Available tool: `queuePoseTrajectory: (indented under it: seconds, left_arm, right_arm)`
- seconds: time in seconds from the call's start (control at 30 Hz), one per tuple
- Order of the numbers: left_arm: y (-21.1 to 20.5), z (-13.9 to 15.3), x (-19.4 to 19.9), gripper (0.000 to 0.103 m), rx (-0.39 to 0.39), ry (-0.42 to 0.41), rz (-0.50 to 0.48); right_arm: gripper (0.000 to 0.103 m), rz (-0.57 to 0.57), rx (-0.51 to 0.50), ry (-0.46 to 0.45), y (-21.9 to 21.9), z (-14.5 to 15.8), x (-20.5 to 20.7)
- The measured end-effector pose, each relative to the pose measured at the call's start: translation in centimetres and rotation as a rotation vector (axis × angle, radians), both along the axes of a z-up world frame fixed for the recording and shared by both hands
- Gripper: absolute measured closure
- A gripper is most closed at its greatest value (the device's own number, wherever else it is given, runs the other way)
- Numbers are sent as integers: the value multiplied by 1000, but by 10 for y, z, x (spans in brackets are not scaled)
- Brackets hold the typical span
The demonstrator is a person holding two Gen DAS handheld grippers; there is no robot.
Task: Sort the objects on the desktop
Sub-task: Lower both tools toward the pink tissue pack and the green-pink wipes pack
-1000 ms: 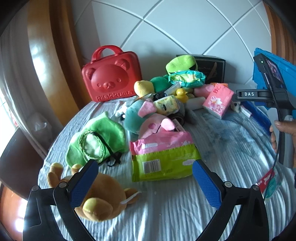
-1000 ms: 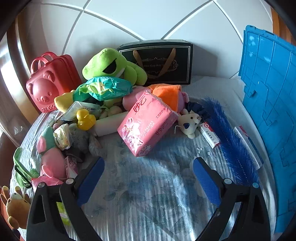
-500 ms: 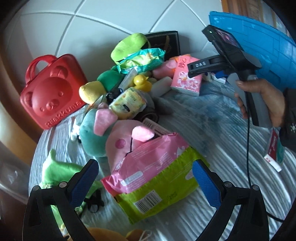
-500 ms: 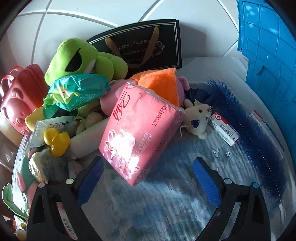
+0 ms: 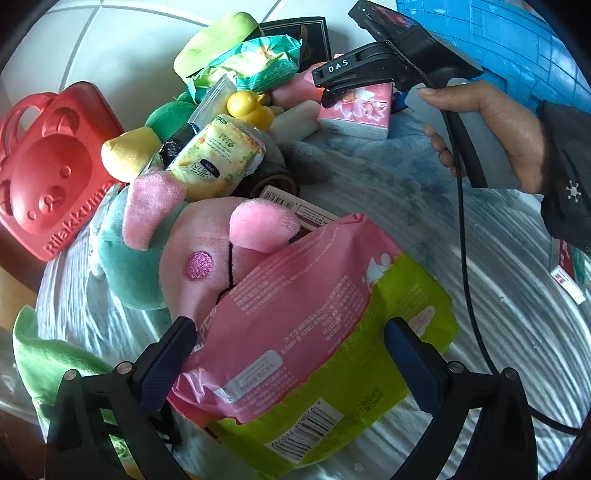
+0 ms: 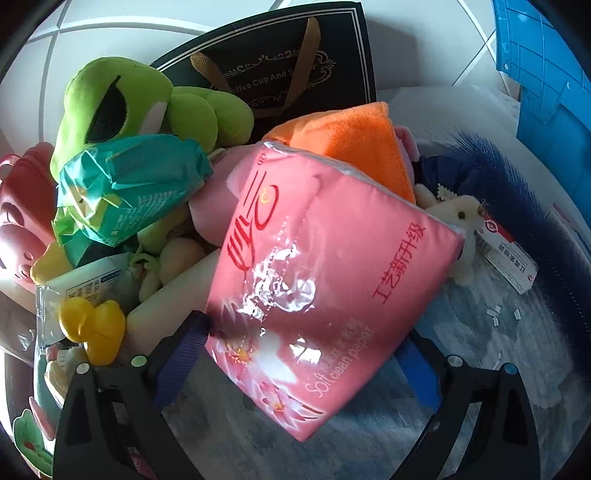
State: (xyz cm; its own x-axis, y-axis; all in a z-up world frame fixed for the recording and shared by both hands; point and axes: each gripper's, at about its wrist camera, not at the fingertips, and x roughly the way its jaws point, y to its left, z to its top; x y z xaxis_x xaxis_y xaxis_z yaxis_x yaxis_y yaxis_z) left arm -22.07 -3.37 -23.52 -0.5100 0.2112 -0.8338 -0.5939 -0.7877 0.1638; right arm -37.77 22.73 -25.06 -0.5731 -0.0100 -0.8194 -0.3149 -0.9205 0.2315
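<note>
Left wrist view: the pink-and-green packet [image 5: 317, 332] is seen lying flat on the pale, ridged cloth [image 5: 509, 306], its near part set between the spread fingers of the left claw [image 5: 291, 354]; the claw is wide apart and whether the pads [image 5: 166, 365] touch the packet cannot be told; the packet's far edge is overlapped onto the pink-and-teal plush [image 5: 184, 266], so that side is crowded, while bare cloth is left to the right of it. Beyond the plush a heap is formed by the yellow wipes pack [image 5: 218, 158], the yellow duck [image 5: 249, 109] and the teal packet [image 5: 255, 66]; the red bear case [image 5: 48, 173] is stood at the heap's left edge.

In the right wrist view the pink tissue pack [image 6: 325, 280] is found between the fingers of the right claw [image 6: 306, 350], tilted against the heap; the claw is opened wide around it, and contact at the right pad, which is hidden, cannot be judged. The pack is pressed on its left by the heap and backed by the orange cloth [image 6: 354, 144] and green frog plush [image 6: 122, 107]; open cloth is left on its right, bounded by the small white bear [image 6: 458, 229], the blue brush [image 6: 524, 206] and the blue crate [image 6: 546, 74]. A black gift bag [image 6: 280, 70] is stood against the white tiled wall [image 6: 147, 33] behind.
</note>
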Motion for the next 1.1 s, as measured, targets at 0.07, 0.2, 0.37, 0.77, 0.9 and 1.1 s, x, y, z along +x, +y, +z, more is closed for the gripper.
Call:
queuePoseTrajectory:
  seconds: [0.07, 0.2, 0.37, 0.77, 0.9, 1.1]
  left_arm:
    - [0, -1, 4, 0, 1, 19, 7]
    - [-4, 2, 18, 28, 9, 77, 37]
    - [-4, 10, 37, 61, 26, 121, 77]
    - [4, 16, 92, 82, 130, 65, 79]
    - [1, 19, 101, 84, 153, 46, 112]
    - [-3, 29, 109, 86, 171, 37, 137]
  right_arm:
    - [5, -7, 2, 19, 0, 0, 1]
    - [22, 35, 58, 58, -7, 6, 9]
    - [28, 108, 77, 87, -18, 17, 26]
    - [28, 164, 139, 144, -34, 42, 77]
    - [28, 176, 141, 169, -37, 50, 86]
    - [28, 203, 144, 212, -46, 63, 102]
